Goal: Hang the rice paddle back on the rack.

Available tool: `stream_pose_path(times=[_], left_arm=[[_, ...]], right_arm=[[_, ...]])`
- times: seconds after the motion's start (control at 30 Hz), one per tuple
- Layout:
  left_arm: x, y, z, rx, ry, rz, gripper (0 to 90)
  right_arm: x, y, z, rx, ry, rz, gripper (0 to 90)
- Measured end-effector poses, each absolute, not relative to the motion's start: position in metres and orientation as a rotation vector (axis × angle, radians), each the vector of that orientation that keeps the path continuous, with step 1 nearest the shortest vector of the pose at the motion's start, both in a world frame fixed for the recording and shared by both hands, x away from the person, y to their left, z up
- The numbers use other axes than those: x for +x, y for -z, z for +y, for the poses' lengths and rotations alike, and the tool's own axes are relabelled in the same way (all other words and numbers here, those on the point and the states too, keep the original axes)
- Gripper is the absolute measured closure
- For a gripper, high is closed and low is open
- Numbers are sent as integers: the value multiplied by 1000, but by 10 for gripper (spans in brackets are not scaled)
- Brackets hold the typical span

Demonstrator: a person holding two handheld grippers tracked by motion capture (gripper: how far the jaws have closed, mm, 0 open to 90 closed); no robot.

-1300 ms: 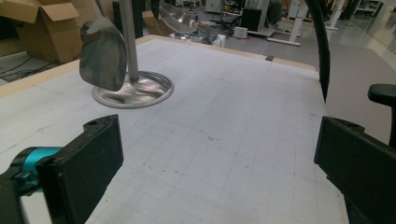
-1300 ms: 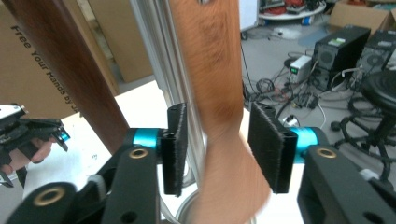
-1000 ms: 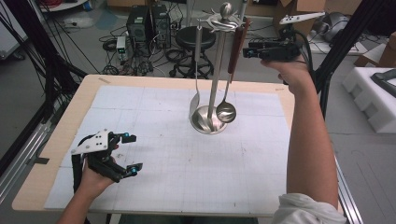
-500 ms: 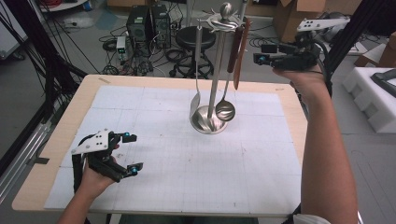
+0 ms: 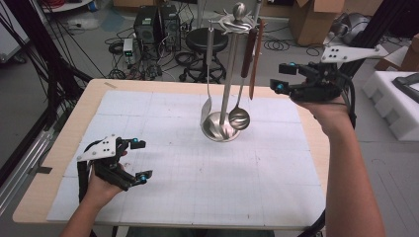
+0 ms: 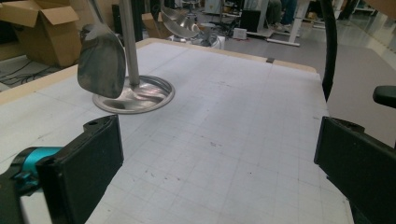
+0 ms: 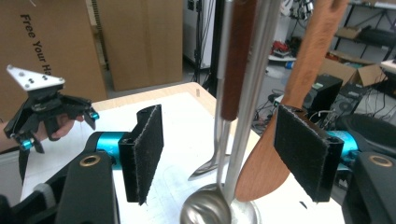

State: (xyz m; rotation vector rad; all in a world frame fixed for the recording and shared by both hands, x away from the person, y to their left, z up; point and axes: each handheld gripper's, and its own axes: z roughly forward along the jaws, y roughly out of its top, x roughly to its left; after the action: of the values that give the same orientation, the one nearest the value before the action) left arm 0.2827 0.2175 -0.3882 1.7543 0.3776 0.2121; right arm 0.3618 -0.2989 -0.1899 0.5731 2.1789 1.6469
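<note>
A steel utensil stand (image 5: 226, 74) rises from a round base (image 5: 217, 131) at the table's middle. From it hang a metal turner (image 5: 207, 107), a ladle (image 5: 239, 117) with a brown handle, and a wooden spatula (image 5: 255, 59). My right gripper (image 5: 280, 77) is held high, just right of the spatula and apart from it. Its jaws have just been opening and nothing is between them. In the right gripper view the spatula (image 7: 308, 56), pole (image 7: 254, 93) and ladle bowl (image 7: 205, 212) hang beyond my open right gripper (image 7: 224, 154). My left gripper (image 5: 143, 159) rests open at the front left.
A gridded white mat (image 5: 207, 187) covers the wooden table (image 5: 59, 148). In the left gripper view, the turner blade (image 6: 102, 60) and stand base (image 6: 149, 95) lie ahead of the left gripper (image 6: 224, 163). A stool (image 5: 200, 39), cables, boxes and white foam (image 5: 395, 98) surround the table.
My right gripper has moved to the right, away from the hanging utensils, and its jaws stand wider. The left gripper has stayed where it was.
</note>
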Motion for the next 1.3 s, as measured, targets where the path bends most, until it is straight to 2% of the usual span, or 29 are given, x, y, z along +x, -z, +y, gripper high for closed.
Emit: stream_pose_path(times=[0.33, 0.83, 0.97, 1.3], left_arm=[[285, 388, 217, 1755, -215, 376, 17], [282, 388, 218, 1752, -210, 390, 17], [283, 389, 218, 1759, -211, 384, 17], [282, 391, 215, 1772, -203, 375, 17]], right_arm=[[330, 230, -295, 541, -1670, 2190, 325], [302, 306, -303, 678, -1680, 2188, 238], [297, 316, -304, 692, -1679, 2189, 199], [295, 330, -300, 708, -1644, 2224, 191]])
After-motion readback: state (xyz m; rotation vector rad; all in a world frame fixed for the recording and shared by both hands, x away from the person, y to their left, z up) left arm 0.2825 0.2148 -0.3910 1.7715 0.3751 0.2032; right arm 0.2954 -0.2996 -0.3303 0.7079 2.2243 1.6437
